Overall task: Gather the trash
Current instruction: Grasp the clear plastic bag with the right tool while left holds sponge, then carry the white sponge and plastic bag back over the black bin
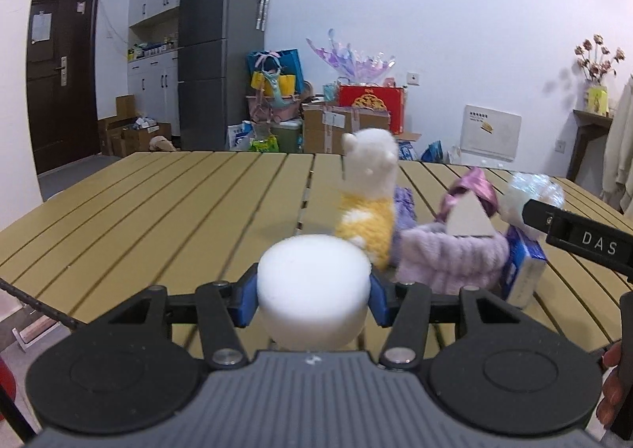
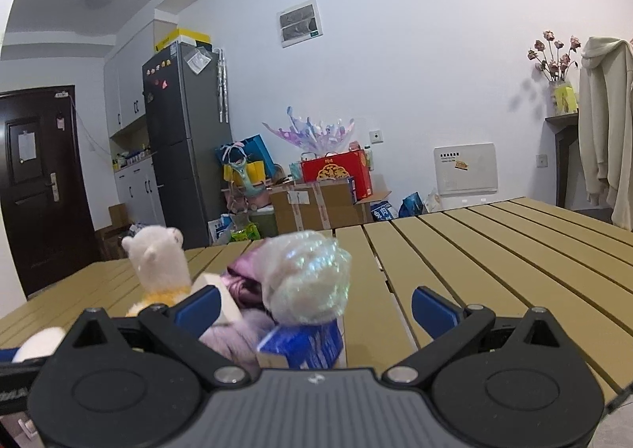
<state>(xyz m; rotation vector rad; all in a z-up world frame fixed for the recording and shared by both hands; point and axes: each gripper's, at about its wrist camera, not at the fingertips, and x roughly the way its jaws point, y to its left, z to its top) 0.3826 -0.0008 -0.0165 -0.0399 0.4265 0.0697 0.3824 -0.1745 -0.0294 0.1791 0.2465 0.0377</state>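
Now my left gripper (image 1: 314, 295) squeezes a thick white foam disc (image 1: 314, 289) between its blue pads (image 1: 246, 303), lifted clear of the tan slatted table (image 1: 158, 210), I think so that I can carry it off as trash. My right gripper (image 2: 316, 311) stands wide open and empty, ready for the next piece. Just behind the disc sits a white and yellow plush alpaca (image 1: 368, 202). To the right of the disc lie a fluffy lilac cloth (image 1: 451, 258) and a blue and white carton (image 2: 302, 345), with a crumpled ball of shiny clear film (image 2: 306, 281) on the carton.
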